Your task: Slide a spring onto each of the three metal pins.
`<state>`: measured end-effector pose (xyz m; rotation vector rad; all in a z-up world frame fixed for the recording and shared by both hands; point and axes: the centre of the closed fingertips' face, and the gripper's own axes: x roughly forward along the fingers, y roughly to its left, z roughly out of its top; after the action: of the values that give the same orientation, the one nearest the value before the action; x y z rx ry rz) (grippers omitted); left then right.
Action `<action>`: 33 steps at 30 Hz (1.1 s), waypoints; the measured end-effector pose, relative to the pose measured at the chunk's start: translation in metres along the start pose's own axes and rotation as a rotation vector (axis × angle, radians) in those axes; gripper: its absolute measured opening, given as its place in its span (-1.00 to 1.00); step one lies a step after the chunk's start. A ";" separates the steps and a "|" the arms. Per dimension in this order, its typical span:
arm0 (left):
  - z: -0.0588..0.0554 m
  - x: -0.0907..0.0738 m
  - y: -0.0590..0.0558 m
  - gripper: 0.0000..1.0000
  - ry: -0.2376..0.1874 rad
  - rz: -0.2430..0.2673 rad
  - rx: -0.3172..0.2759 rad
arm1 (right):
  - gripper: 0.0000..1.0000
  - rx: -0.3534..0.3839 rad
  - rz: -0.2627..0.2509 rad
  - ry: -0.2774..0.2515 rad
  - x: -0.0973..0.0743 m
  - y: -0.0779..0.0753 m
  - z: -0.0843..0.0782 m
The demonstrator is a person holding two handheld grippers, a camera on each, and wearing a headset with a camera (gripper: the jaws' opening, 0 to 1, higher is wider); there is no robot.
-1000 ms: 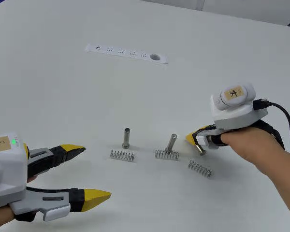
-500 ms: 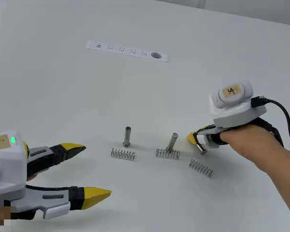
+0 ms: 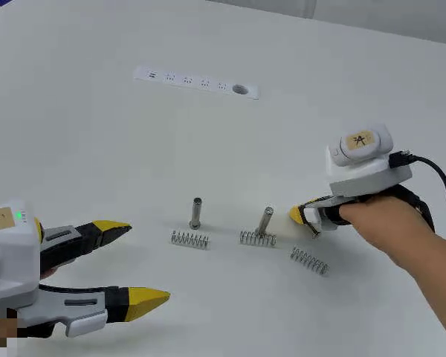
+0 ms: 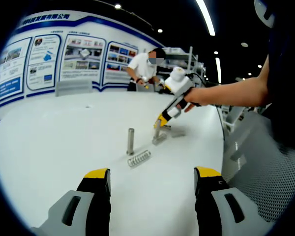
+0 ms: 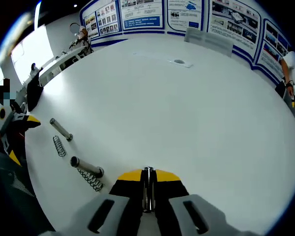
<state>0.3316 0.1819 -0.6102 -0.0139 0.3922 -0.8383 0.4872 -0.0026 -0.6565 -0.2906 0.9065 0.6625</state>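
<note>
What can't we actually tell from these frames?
- Head view: third pin mostly hidden inside the right gripper.
- Head view: left gripper body cut off by the lower-left edge.
- Head view: power strip markings too small to read.

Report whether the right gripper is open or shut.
Shut. The right gripper has its yellow-tipped jaws closed on a metal pin, which sits clamped between them in the right gripper view.

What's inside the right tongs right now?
The right tongs are shut on a pin. A thin strip of it shows between them; the rest is covered.
</note>
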 end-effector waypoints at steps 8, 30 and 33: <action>0.007 0.003 -0.003 0.40 -0.003 -0.007 0.018 | -0.83 -0.002 -0.011 -0.041 -0.017 0.000 0.004; 0.016 -0.003 -0.009 0.40 -0.008 -0.007 0.048 | -0.83 -0.008 -0.027 -0.107 -0.041 0.002 0.003; 0.017 -0.003 -0.010 0.40 -0.009 -0.007 0.050 | -0.83 -0.007 -0.029 -0.115 -0.044 0.002 0.001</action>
<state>0.3286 0.1752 -0.5917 0.0274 0.3623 -0.8543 0.4678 -0.0185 -0.6206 -0.2686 0.7893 0.6490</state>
